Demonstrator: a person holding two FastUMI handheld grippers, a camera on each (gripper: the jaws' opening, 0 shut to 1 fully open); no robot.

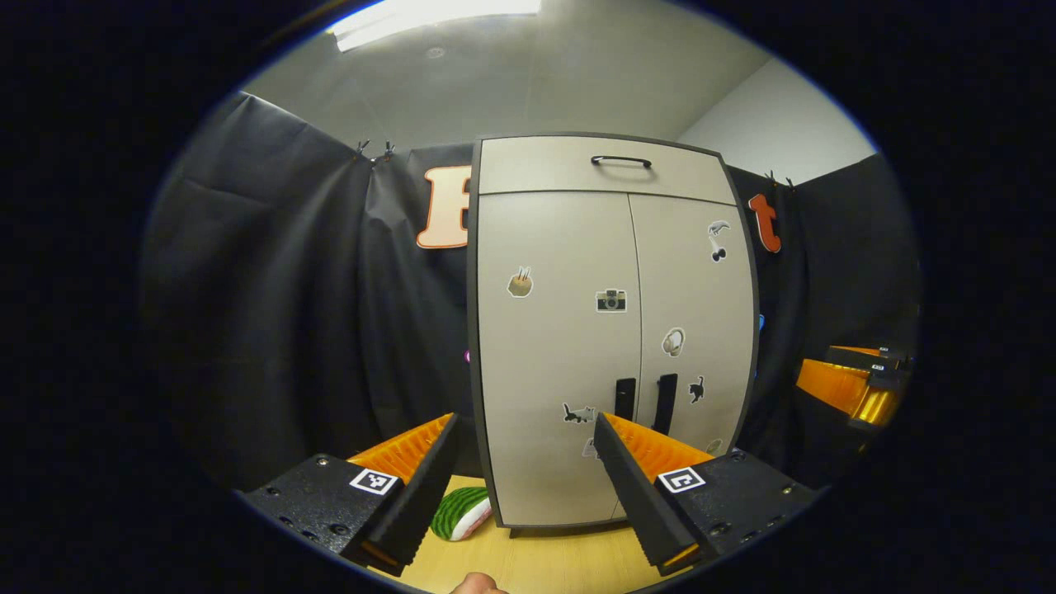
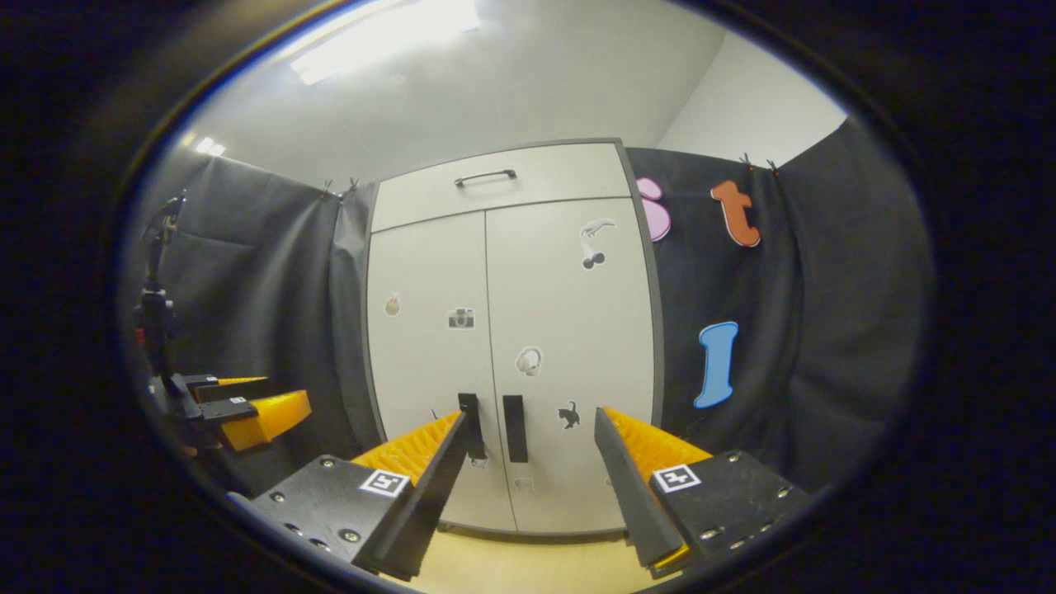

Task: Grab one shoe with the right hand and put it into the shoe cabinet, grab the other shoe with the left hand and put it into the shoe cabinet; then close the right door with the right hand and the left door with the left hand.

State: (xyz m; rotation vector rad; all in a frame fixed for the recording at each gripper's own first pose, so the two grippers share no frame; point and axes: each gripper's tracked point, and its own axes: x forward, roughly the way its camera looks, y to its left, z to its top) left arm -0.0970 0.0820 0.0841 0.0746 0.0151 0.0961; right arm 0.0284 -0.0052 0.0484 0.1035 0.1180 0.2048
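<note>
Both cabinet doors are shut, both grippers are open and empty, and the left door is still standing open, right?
Not quite. In the left gripper view the left door is shut, flush beside the right door. The left gripper and right gripper are open and empty.

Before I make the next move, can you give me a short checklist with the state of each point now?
1. Left door shut: ok.
2. Right door shut: ok.
3. Left gripper open and empty: ok.
4. Right gripper open and empty: ok.
5. Shoes inside the cabinet: cannot tell, doors hide the inside.
6. Watermelon-patterned object on the table beside the cabinet; whether it is a shoe: cannot tell.
</note>
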